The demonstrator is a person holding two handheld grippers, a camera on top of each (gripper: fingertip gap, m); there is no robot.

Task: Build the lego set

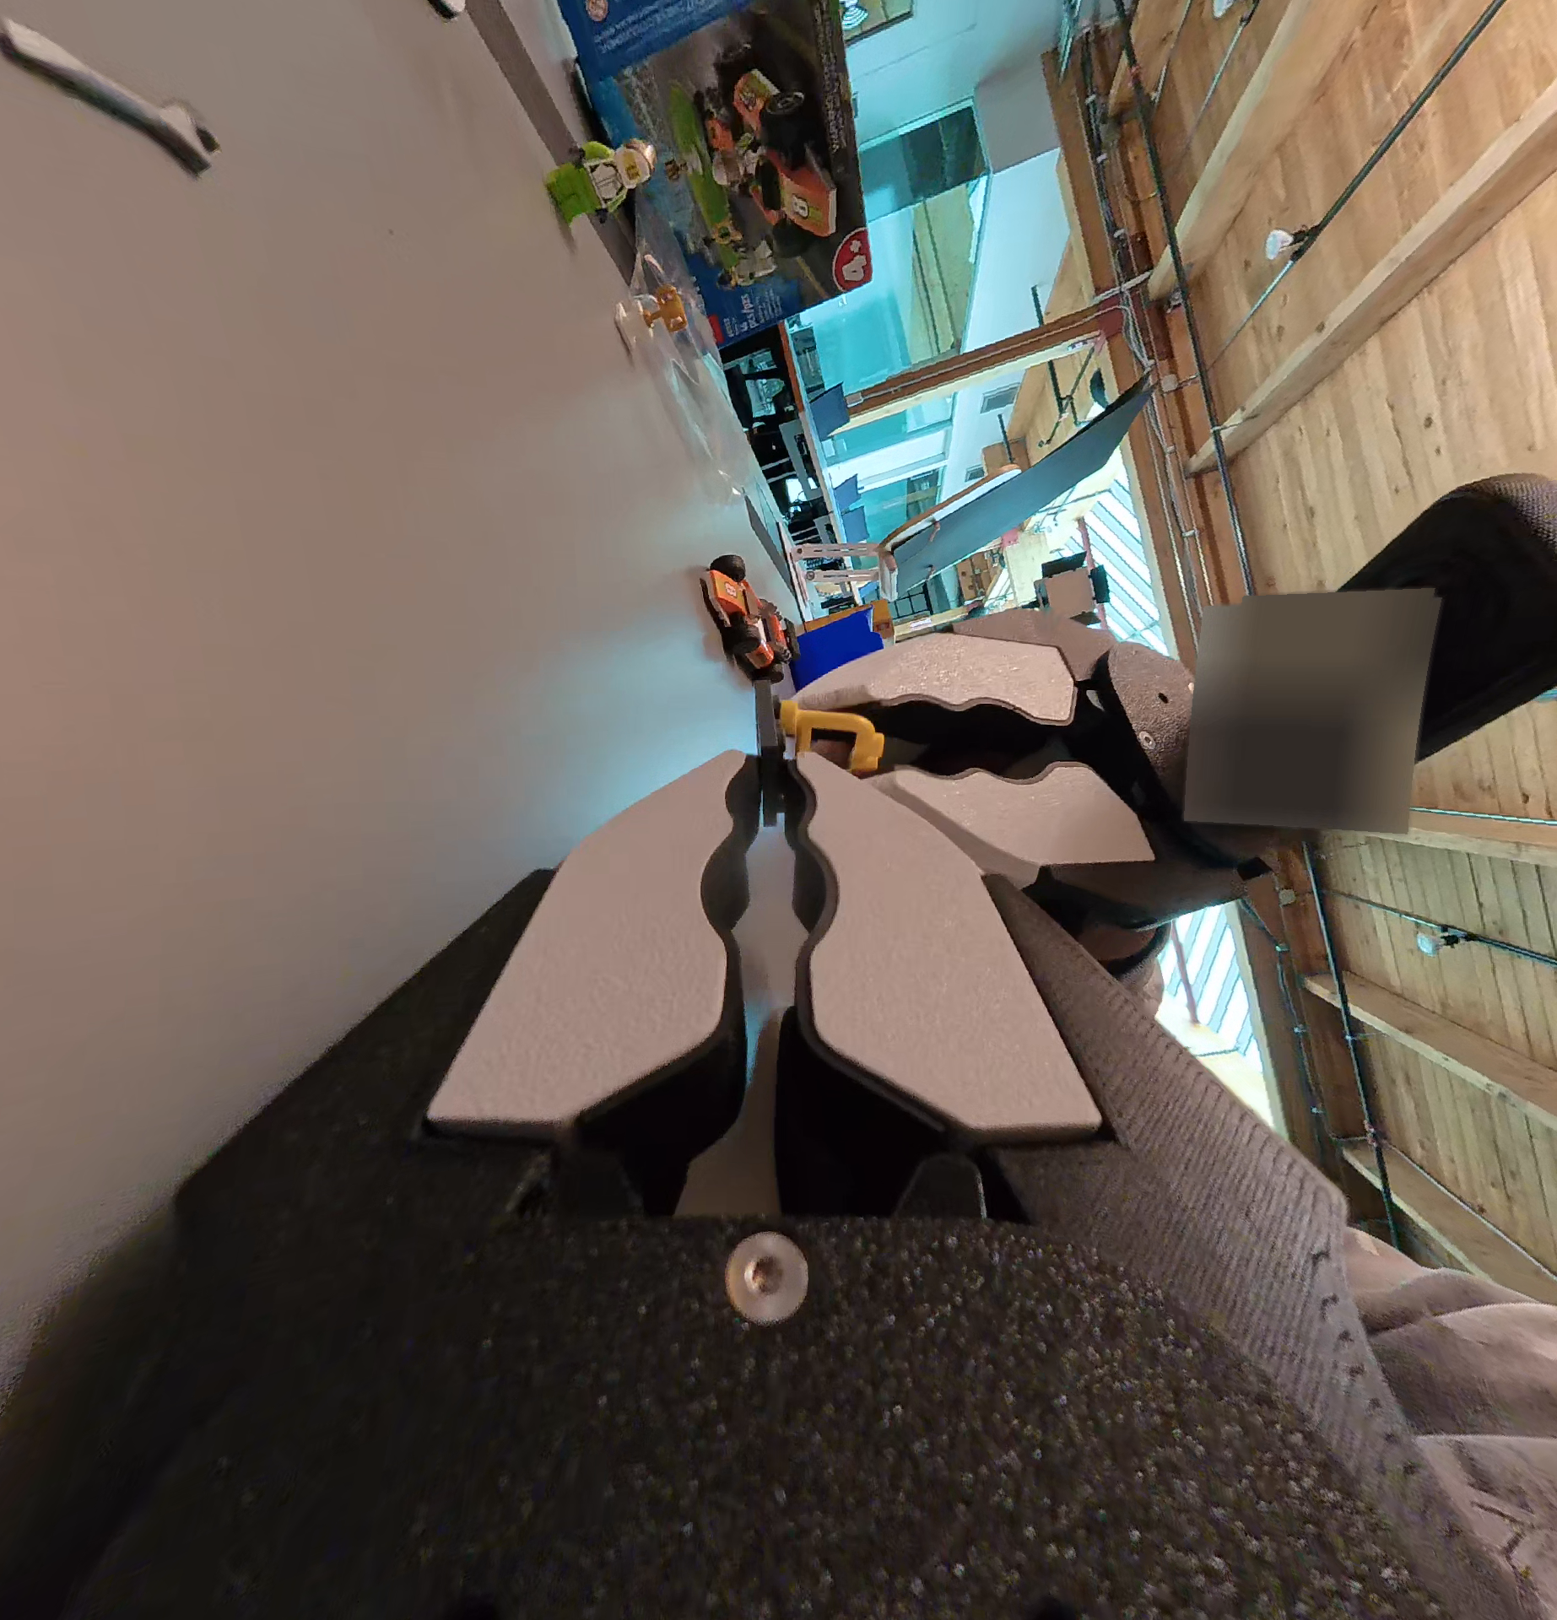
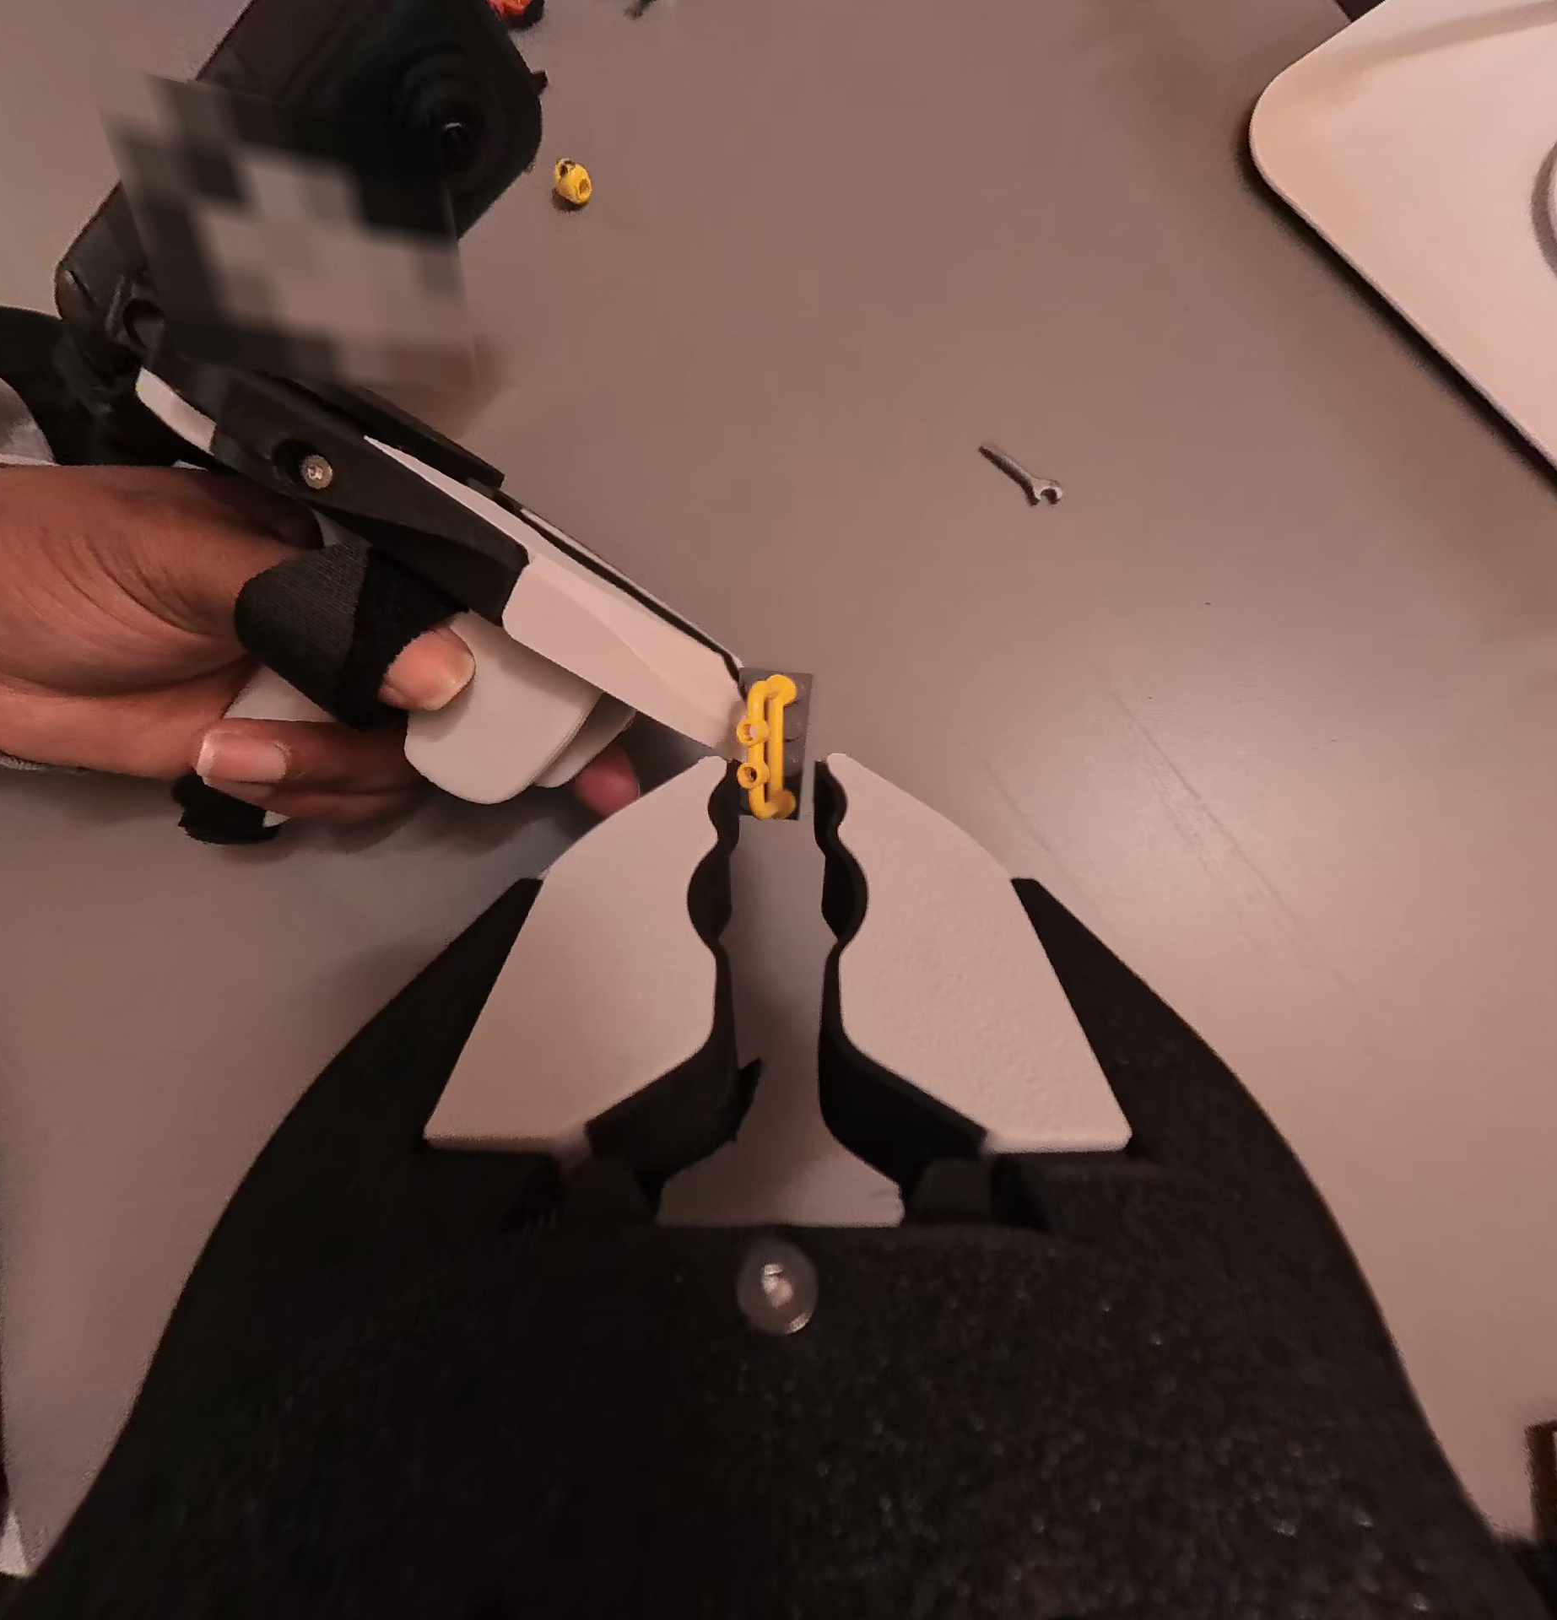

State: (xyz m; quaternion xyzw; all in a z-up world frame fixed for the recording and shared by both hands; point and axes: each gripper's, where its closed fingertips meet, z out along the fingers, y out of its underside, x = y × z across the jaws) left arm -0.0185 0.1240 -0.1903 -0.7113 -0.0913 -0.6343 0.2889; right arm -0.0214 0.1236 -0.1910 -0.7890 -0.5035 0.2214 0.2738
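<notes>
My left gripper (image 1: 770,770) is shut on a thin dark grey plate (image 1: 767,728) and holds it edge-on above the grey table. A yellow bar piece (image 1: 832,729) sits on the plate's face. In the right wrist view the left gripper (image 2: 726,701) comes in from the left with the plate (image 2: 801,701) and the yellow bar (image 2: 766,745) at its tip. My right gripper (image 2: 776,776) is open, with one jaw on either side of the plate and bar. It also shows in the left wrist view (image 1: 845,741).
An orange kart (image 1: 748,622), a green minifigure (image 1: 599,175), a gold trophy (image 1: 665,311) and the set's box (image 1: 739,149) stand at the table's far side. A grey wrench (image 2: 1020,473), a yellow head (image 2: 573,182) and a white tray (image 2: 1441,219) lie beyond the grippers. Only a small space, under 4 cm, lies between the two pairs of fingers. The grey wrench (image 2: 1020,473) is about 12 centimeters from both grippers' fingertips. It turns up in the left wrist view (image 1: 122,100) as well.
</notes>
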